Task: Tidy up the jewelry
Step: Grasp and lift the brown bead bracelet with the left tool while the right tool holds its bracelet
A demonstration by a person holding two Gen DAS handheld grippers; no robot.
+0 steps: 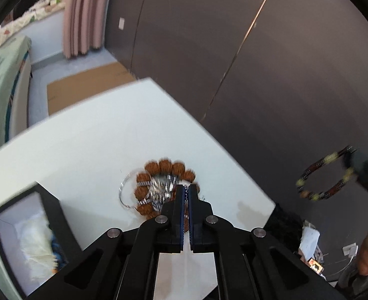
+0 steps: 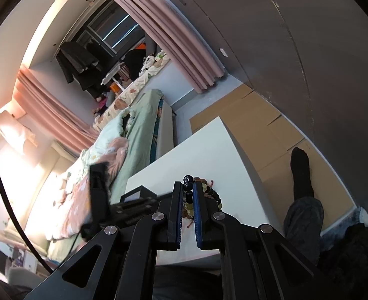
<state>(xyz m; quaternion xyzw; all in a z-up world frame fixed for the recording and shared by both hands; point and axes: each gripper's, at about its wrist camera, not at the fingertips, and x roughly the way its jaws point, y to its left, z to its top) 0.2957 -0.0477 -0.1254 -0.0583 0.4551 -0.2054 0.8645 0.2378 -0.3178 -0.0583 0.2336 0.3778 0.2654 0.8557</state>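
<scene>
L gripper point(image 1: 186, 187): my jaws nearly together, nothing between; tips over brown bead bracelet point(image 1: 163, 175) on white table point(image 1: 83, 145). Black box point(image 1: 33, 225) at left. R gripper point(image 2: 188, 187): clamped on dark bead bracelet point(image 2: 188, 183), held above table.

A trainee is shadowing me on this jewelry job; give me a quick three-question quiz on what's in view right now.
1. True or false: the brown bead bracelet lies inside the black box.
2. What does the right gripper hold? A) a beaded bracelet B) a watch C) nothing
3. Fill in: the brown bead bracelet rests on the white ____.
Key: 1 false; 2 A; 3 table.
</scene>
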